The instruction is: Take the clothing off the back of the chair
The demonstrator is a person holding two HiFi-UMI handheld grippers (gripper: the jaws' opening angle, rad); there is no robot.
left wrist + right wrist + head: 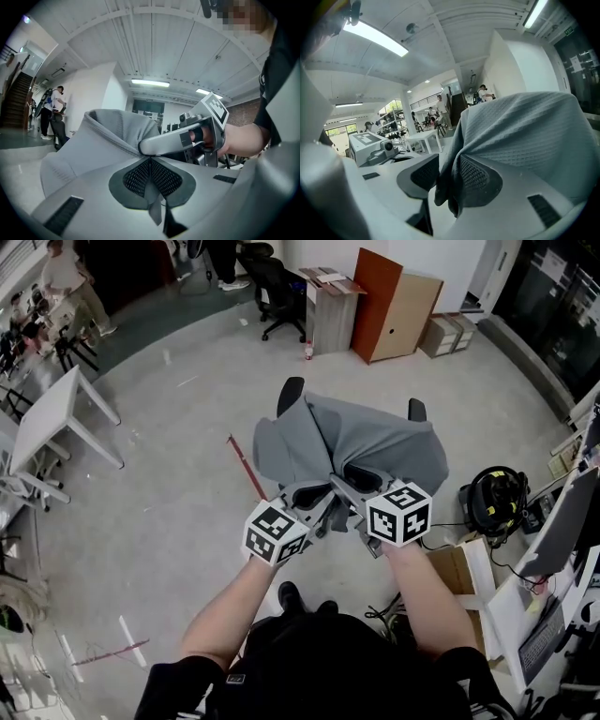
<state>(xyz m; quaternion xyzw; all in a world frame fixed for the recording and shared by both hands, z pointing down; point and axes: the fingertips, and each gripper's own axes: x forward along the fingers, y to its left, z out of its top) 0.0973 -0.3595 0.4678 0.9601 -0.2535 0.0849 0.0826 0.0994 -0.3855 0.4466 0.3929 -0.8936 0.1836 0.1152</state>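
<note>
A grey garment [375,442] hangs bunched in front of me, above a black chair [291,392] of which only two dark parts show at its edges. My left gripper [309,495] is shut on a fold of the cloth; in the left gripper view its pads [138,176] pinch a thin strip of the garment [112,129]. My right gripper [361,479] is close beside it. In the right gripper view its jaws [443,180] stand apart, with a hanging edge of the garment [525,136] between them, lying against the right pad only.
A white table [56,418] stands at the left, a wooden cabinet [394,306] and an office chair [277,287] at the back. A black helmet-like object [495,498], cables and a cardboard box [459,568] lie at the right. People stand far left.
</note>
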